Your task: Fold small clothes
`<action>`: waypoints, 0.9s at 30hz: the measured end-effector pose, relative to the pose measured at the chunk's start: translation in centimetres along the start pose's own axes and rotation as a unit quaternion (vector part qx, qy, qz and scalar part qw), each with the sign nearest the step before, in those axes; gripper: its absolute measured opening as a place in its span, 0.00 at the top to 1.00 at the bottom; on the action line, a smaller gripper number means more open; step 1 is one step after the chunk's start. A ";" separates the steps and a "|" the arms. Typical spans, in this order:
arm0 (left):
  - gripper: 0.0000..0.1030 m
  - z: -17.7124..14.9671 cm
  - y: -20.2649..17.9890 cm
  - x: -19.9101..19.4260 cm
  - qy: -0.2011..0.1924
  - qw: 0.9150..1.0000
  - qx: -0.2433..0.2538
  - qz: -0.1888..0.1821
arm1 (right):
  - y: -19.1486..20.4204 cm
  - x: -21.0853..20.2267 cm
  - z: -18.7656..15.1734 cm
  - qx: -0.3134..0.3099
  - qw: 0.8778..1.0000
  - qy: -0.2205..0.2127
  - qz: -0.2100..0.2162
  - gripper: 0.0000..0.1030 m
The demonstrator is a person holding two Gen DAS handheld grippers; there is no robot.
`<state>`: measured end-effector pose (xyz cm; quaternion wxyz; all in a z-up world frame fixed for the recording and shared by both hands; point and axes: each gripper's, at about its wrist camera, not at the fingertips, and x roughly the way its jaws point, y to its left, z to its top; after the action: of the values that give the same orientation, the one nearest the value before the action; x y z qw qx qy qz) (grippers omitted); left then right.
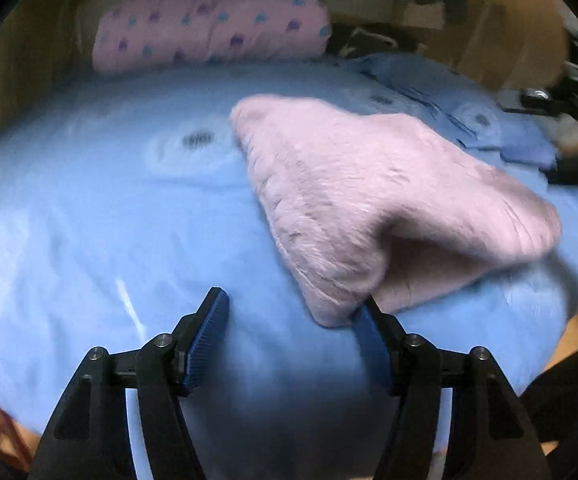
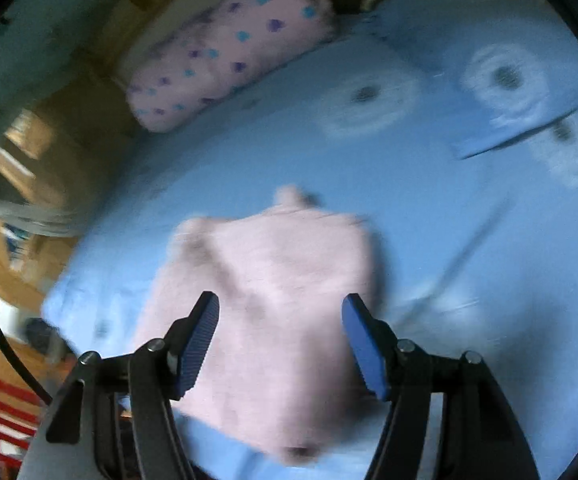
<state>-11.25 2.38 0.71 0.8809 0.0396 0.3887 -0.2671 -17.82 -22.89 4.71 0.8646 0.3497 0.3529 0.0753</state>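
With both grippers gaping and empty over the pink garment [image 1: 369, 200] on the bed [image 1: 109, 220]: between folds; regrasp an edge next.

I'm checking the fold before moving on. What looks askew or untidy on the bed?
The pink fuzzy garment lies crooked on the blue sheet, and its near corner gapes open instead of lying flat. Nothing looks spilled or damaged.

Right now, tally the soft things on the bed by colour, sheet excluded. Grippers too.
Plain pink: 1, the fuzzy garment
Pink with dots: 1, the pillow
Blue: 1, the pillow matching the sheet
Grippers: 2, left gripper and right gripper, both open
Total: 5
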 end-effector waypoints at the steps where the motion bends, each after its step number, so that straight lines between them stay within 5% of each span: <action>1: 0.59 0.3 0.5 0.0 -0.003 1.000 -0.023 -0.015 | 0.1 0.5 -0.6 0.012 1.000 -0.004 0.016 0.34; 5: 0.73 1.2 1.1 -0.8 -0.032 0.996 -0.067 -0.051 | 1.3 3.5 -2.2 -0.040 0.998 -0.010 -0.045 0.25; 9: 0.94 1.7 0.3 0.2 -0.027 0.998 -0.058 -0.008 | 2.6 6.3 -3.9 -0.133 0.983 0.012 -0.123 0.16; 11: 1.00 1.6 -1.0 0.4 -0.025 0.998 -0.022 0.046 | 3.6 7.2 -5.0 -0.183 0.970 0.012 -0.157 0.10; 13: 1.00 1.5 -1.3 0.6 -0.014 0.997 -0.016 0.071 | 4.3 7.6 -5.5 -0.211 0.960 0.013 -0.182 0.09; 16: 1.00 0.7 -0.6 1.1 0.020 0.996 -0.049 0.078 | 4.3 7.6 -5.2 -0.211 0.959 0.020 -0.190 0.09; 22: 1.00 -0.8 -2.0 0.5 0.035 0.994 -0.018 0.102 | 3.9 7.6 -4.6 -0.206 0.955 0.036 -0.208 0.07; 27: 1.00 -1.3 -0.3 -2.7 0.038 0.995 -0.070 0.065 | 4.9 6.9 -4.2 -0.192 0.958 0.047 -0.209 0.09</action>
<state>-13.74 3.68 1.76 0.8816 0.0129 0.4364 -0.1792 -14.91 -14.27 1.95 0.8945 0.0912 0.4371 -0.0242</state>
